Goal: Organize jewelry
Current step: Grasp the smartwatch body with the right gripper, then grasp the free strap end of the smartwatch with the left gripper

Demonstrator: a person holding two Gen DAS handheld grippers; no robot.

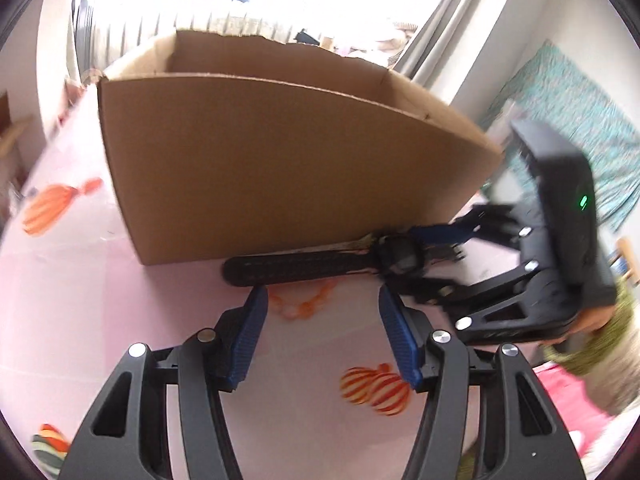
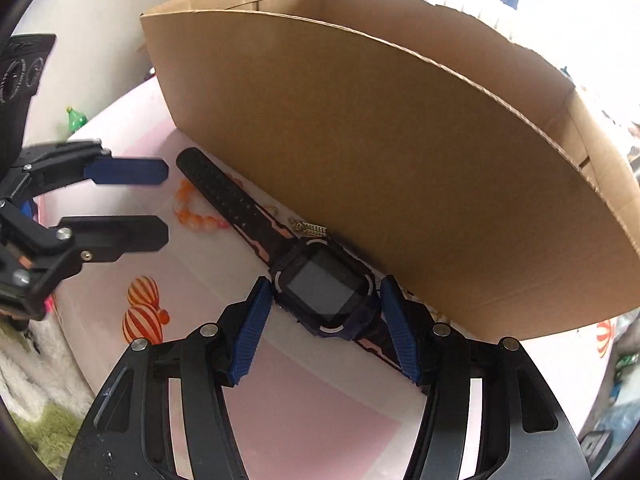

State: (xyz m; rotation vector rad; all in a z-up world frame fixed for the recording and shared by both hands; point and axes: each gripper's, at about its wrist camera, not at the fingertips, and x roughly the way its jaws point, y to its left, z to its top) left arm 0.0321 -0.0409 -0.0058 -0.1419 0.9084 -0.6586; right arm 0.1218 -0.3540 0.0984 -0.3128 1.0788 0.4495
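A dark smartwatch lies flat on the pink tablecloth, close against the front wall of a cardboard box. My right gripper is open and pointing down, its blue pads on either side of the watch body and very near it. An orange bead bracelet lies beside the long strap, and a small gold piece sits at the foot of the box. My left gripper is open with nothing between its fingers, and the orange bead bracelet lies just beyond its tips. In the left wrist view the right gripper straddles the watch.
The tall, open-topped cardboard box blocks the way behind the jewelry. The tablecloth has striped pumpkin prints. A green bottle stands at the far table edge. A hand in a green sleeve holds the right gripper.
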